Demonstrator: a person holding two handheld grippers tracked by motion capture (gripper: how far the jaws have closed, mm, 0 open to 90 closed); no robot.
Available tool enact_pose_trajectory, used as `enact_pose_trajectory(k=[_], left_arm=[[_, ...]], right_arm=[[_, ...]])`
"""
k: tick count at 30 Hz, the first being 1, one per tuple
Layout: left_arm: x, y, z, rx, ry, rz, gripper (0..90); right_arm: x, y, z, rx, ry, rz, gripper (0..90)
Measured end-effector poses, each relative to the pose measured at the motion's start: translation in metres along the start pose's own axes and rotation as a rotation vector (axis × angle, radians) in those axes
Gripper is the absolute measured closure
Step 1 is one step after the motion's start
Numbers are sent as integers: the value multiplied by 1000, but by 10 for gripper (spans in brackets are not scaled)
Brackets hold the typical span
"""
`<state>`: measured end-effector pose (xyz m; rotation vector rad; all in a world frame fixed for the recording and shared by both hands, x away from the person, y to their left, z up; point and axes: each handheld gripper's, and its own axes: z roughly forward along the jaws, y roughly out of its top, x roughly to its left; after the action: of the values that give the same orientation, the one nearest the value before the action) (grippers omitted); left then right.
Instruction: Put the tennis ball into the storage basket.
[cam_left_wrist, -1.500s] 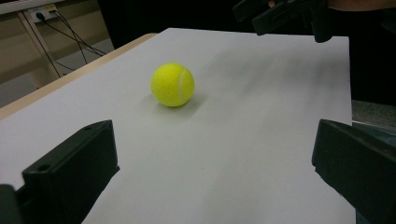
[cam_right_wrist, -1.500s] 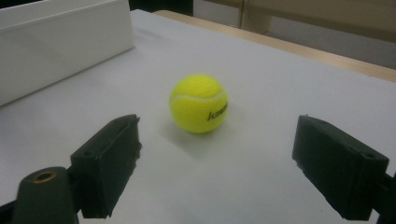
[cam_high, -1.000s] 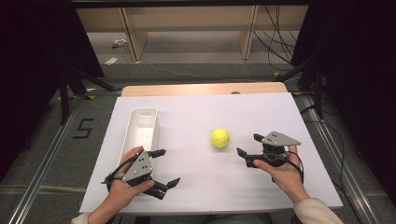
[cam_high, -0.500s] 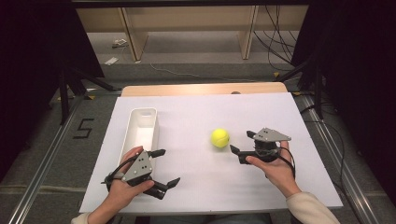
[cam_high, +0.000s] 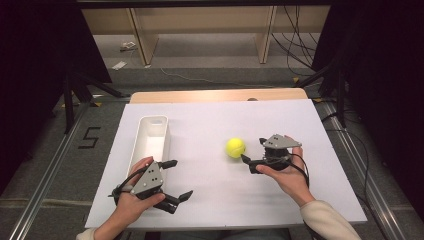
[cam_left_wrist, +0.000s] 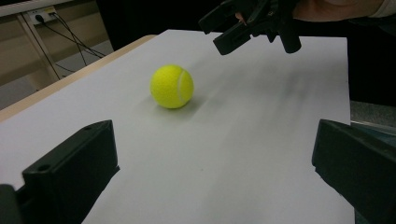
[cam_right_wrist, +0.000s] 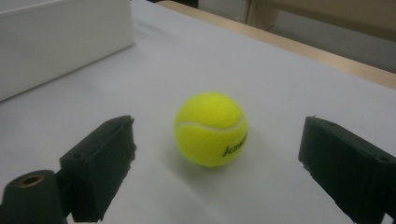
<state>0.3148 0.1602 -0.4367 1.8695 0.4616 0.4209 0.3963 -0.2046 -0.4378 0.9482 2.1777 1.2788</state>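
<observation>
A white rectangular bin (cam_high: 150, 140) stands on the left part of the white table (cam_high: 210, 120), its long side running away from the person. Its inside looks bare white; nothing can be made out in it from the high view. In the right gripper view a stretch of its outer wall (cam_right_wrist: 60, 44) fills the upper left corner.

The yellow tennis ball (cam_high: 235, 147) lies on the table right of the bin and well apart from it, outside any container. It sits directly ahead of the right gripper (cam_high: 254, 156), whose jaws have just been opening and now stand spread. In the right gripper view the ball (cam_right_wrist: 211, 129) rests on the table just beyond the two black jaws, in line with the gap between them, and neither touches it. Dark lettering shows on its lower right side.

The left gripper (cam_high: 176, 181) is held at the near left of the table, just in front of the bin's near end, its jaws wide apart with nothing between them. Its own view looks across the table to the ball (cam_left_wrist: 172, 86) and to the right gripper (cam_left_wrist: 243, 25) beyond.
</observation>
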Motion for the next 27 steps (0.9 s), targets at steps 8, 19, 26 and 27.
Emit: enact_pose_trajectory(k=[8,19,26,27], left_arm=[[0,0,0,1,0,1,0],[0,0,0,0,-1,1,0],[0,0,0,-1,-1,1,0],[0,0,0,-1,-1,0,0]], right_arm=[[2,2,8,11,4,0,78],[4,4,23,37,13,-1,72],[5,5,33,46,15,-1,74],[5,5,34,49,16,1,74]])
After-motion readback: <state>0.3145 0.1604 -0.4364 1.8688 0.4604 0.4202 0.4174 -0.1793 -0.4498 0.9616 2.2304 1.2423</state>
